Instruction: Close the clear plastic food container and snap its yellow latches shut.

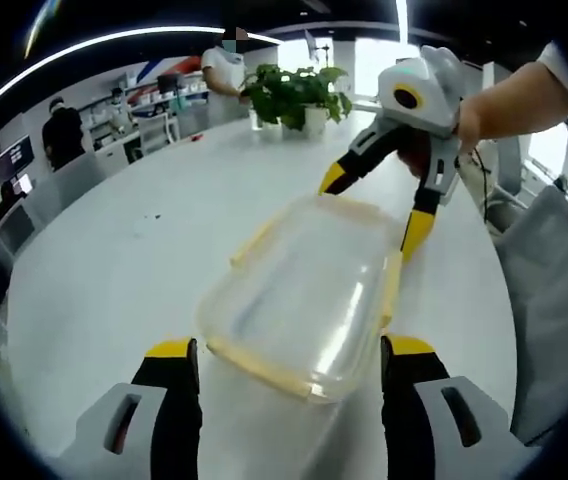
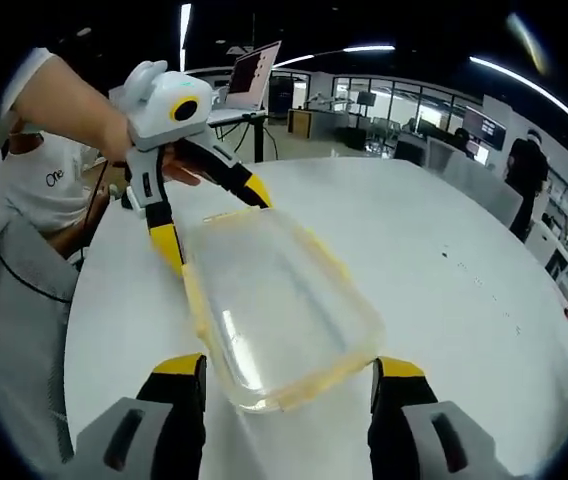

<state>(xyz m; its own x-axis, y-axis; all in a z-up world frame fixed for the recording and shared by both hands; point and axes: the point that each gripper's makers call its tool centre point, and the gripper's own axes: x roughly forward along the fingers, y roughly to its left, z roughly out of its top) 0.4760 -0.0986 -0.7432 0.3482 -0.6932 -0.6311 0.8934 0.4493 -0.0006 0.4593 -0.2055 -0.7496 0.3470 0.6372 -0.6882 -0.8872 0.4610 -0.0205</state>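
Yellow-tipped left gripper and right gripper both spread wide, bracketing opposite ends of the clear container on the white table; lid sits on (latches apparently unsnapped).

The food container is clear, glossy plastic that shows streaks of reflected light; its lid carries matt, pale yellow latches. The table is white and smooth with a satin finish. The gripper housings are glossy white plastic; the fingertips are matt yellow.
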